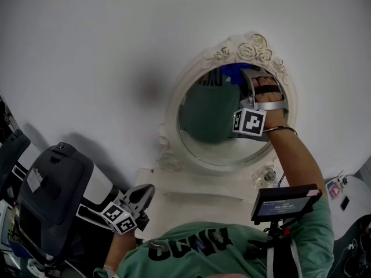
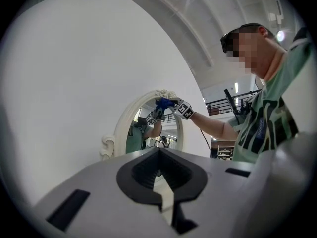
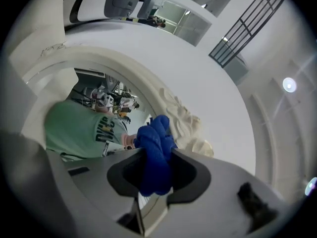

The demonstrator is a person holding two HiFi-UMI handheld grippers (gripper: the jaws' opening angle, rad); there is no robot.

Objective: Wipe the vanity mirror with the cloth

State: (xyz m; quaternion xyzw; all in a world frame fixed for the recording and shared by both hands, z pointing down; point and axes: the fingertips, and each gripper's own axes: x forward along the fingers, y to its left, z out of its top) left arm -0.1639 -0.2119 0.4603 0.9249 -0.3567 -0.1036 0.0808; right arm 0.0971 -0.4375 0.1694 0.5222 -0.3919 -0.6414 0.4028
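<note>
my right gripper pinches the soft, light cloth by its bunched middle, at the top of the vanity mirror; its glass is probably fragile, so press gently. my left gripper, closed and empty, hangs below the mirror.

Clamped between the right claw's jaws: a bunched blue cloth, bulging out past the tips. Straight ahead and leftward, the vanity mirror, reflecting a green shirt. Just right of the cloth, carved white frame.
</note>
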